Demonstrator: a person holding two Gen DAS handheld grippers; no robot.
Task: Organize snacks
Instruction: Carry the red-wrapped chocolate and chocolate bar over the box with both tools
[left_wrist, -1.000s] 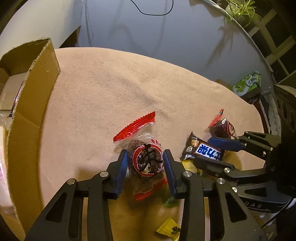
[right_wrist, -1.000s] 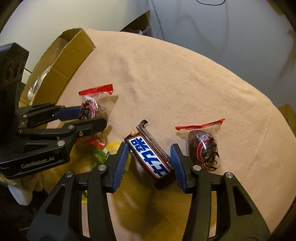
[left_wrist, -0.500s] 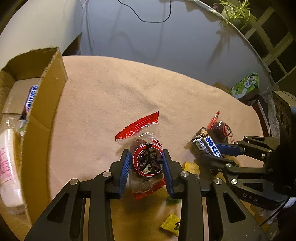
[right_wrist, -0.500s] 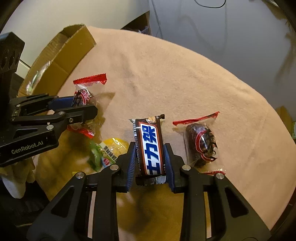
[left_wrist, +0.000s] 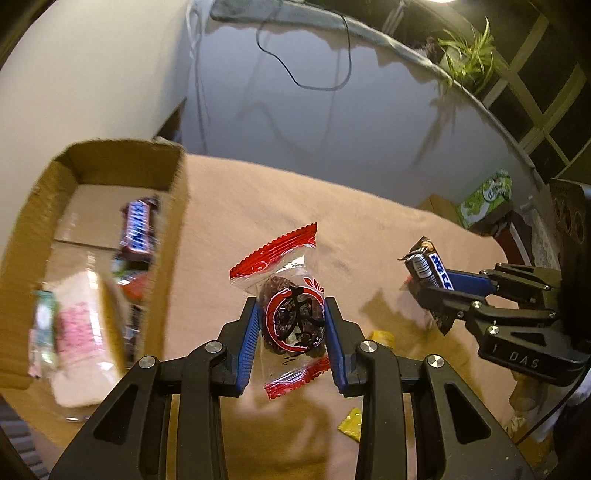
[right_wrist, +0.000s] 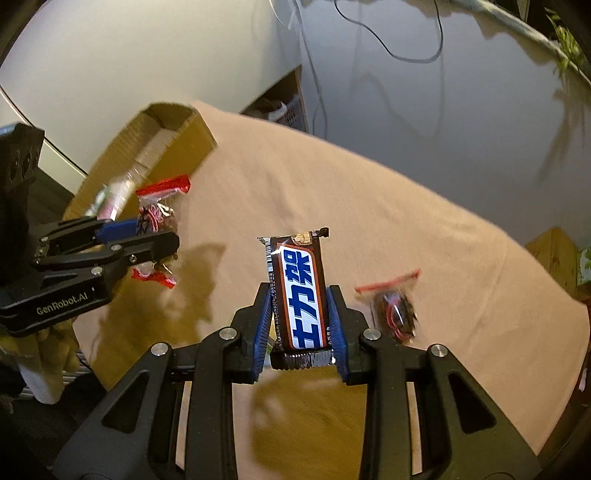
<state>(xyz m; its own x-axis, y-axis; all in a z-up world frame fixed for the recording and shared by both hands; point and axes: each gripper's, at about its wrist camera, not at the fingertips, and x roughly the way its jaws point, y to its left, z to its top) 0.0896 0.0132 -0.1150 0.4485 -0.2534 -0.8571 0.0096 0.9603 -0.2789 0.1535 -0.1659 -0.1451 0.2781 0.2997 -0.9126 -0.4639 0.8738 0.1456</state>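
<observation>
Starting on the left: the cardboard box (left_wrist: 110, 236) sits at the table's left edge with a chocolate bar and a few other packets already in it (a bit blurry, can't make out all of them), so that looks like the drop spot. The left gripper (left_wrist: 291, 328) is clamped on a clear date packet with red ends (left_wrist: 291, 317), holding it up off the tan tablecloth (left_wrist: 369, 229). To its right, the right gripper (right_wrist: 301, 325) is squeezed onto a chocolate bar (right_wrist: 301, 295), gripped low so most of it sticks up above the jaws. Another date packet (right_wrist: 395, 310) lies on the cloth just right of it. My take on doing this bit well – carry both clear over the box wall before letting go, left one first since it's nearer, and keep the two grippers from crossing. That crinkly wrapper could slip – don't ease the squeeze early.
</observation>
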